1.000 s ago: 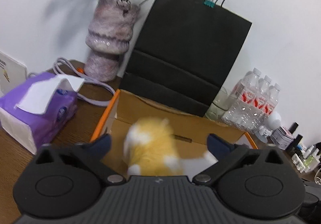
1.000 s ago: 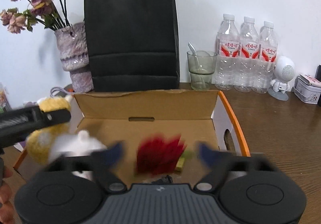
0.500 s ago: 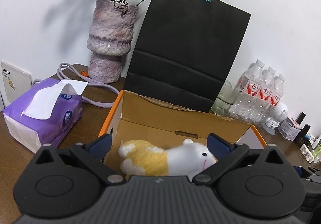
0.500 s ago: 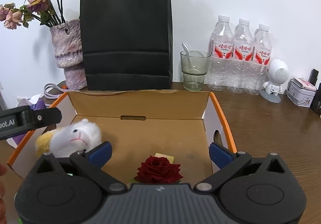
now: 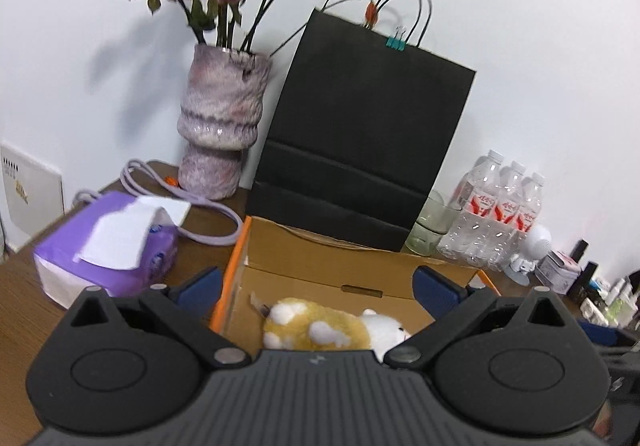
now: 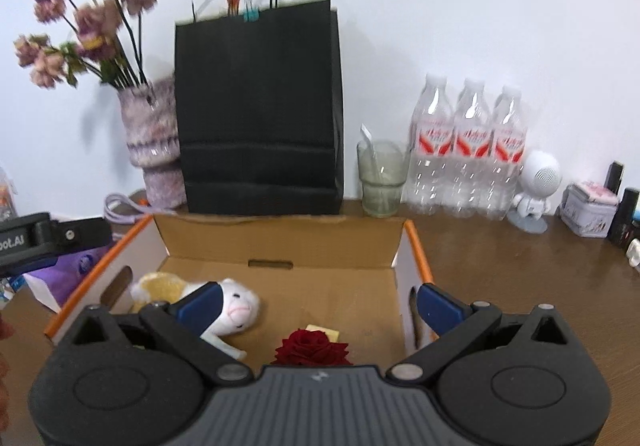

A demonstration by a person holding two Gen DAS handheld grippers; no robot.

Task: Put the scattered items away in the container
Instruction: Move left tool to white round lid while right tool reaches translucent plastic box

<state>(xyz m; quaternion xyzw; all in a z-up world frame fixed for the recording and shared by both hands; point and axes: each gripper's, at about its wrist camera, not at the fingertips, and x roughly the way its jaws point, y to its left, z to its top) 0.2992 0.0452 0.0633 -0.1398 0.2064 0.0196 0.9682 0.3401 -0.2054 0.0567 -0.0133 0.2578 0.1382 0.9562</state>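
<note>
In the box, plush toy lies below spread left tongs.

A plain white wall rises ahead of the tongs, evenly lit, with soft shadows. Below it runs a brown wooden table, glossy to the right.

Open from above: the cardboard box, its floor bare across the middle and right. Blocked at the box's left end by a plush toy, at the near edge by a red rose. Hemmed in behind by a black paper bag, vase, glass and bottles. Bare worktop right of the box.
</note>
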